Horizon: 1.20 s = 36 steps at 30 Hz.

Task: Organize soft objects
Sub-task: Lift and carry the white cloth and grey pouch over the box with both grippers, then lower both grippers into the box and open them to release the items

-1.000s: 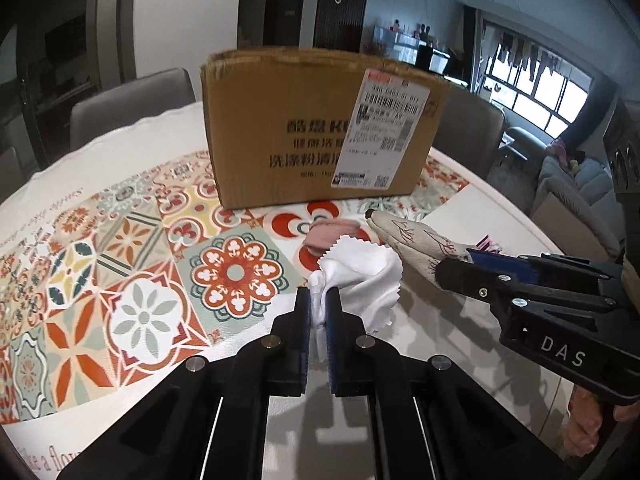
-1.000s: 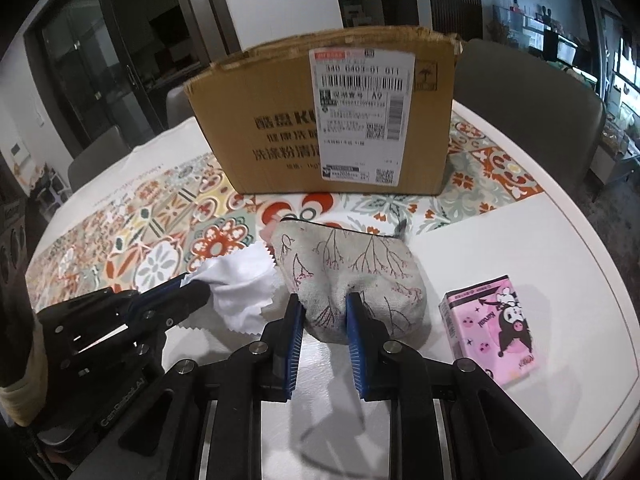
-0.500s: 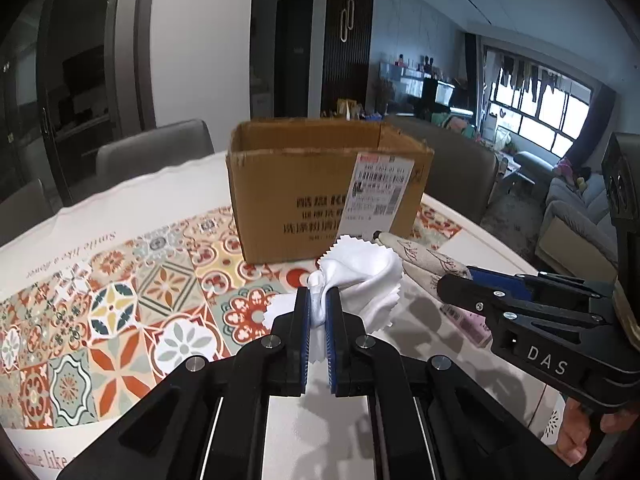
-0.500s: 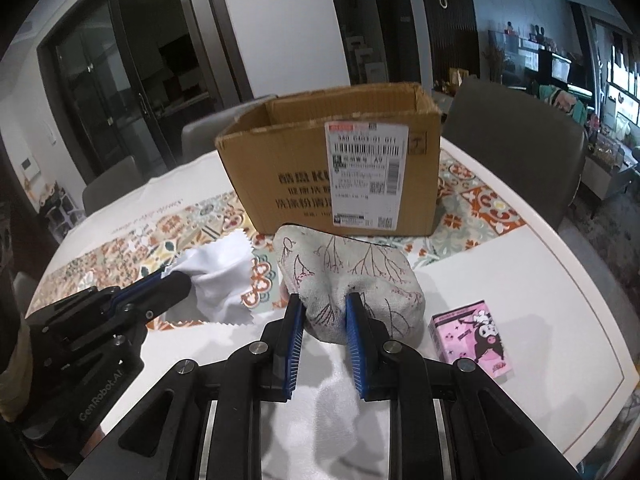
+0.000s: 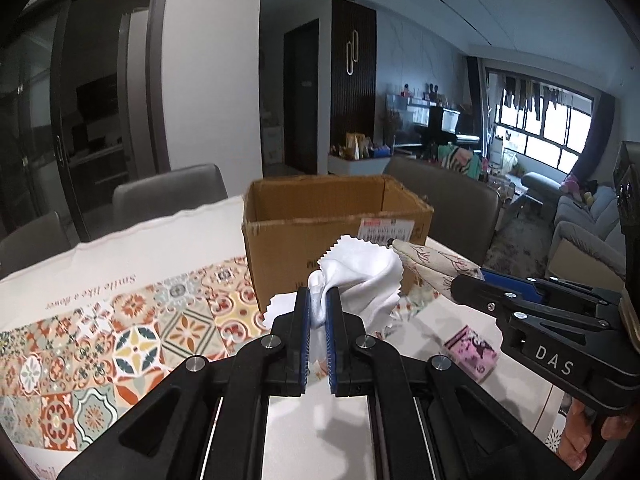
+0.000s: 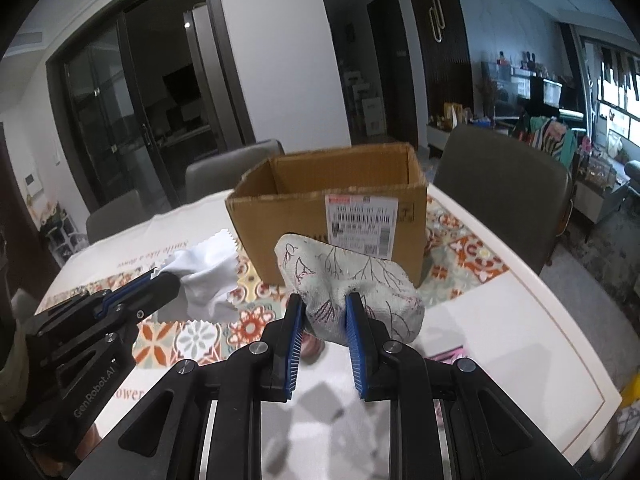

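Observation:
My left gripper (image 5: 318, 300) is shut on a white cloth (image 5: 360, 276) with zigzag edges, held in the air in front of an open cardboard box (image 5: 320, 232). My right gripper (image 6: 323, 300) is shut on a soft beige pouch (image 6: 360, 280) printed with branches, also lifted off the table. In the right wrist view the white cloth (image 6: 204, 276) hangs from the left gripper (image 6: 160, 276) at the left. In the left wrist view the pouch (image 5: 436, 266) shows at the right, in the right gripper (image 5: 464, 280). The box (image 6: 340, 216) stands open just behind both.
The round white table (image 6: 500, 320) carries a patterned tile runner (image 5: 120, 336). A small pink carton (image 5: 472, 346) lies on the table at the right. Grey chairs (image 6: 504, 192) stand around the far side. A pink item (image 6: 310, 346) lies under the pouch.
Both grippers have risen with the cloth and the pouch, which left the table. The box's open top has come into view.

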Motion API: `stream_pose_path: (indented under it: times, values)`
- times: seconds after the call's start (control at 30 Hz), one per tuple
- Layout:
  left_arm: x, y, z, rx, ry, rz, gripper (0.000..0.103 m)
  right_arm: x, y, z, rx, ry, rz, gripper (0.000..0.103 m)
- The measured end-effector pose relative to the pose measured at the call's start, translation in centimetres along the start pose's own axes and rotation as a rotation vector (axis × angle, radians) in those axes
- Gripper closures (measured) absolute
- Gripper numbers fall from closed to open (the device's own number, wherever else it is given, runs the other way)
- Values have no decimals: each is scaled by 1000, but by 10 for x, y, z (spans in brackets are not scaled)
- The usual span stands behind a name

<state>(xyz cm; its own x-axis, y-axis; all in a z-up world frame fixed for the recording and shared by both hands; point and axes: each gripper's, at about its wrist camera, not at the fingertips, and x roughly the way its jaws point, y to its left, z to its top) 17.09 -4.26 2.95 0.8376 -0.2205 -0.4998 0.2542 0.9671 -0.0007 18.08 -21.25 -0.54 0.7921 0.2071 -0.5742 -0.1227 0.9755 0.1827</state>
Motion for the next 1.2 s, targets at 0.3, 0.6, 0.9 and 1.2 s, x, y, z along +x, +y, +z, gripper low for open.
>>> stream_pose_path:
  times: [0.3,0.6,0.9,1.2]
  values:
    - [-7,2,25,7,-79,25,94,-13,3,24,-12,-97,0,81]
    - [-1,6,43,8,-118,29,94,-18,4,42,-34,-182,-20,86]
    - [7,10,69,28,-181,38,94,-15,4,68,-46,-236,-16,86]
    - [30,18,90,25,-196,40,94,1,6,97,-75,-279,-10,86]
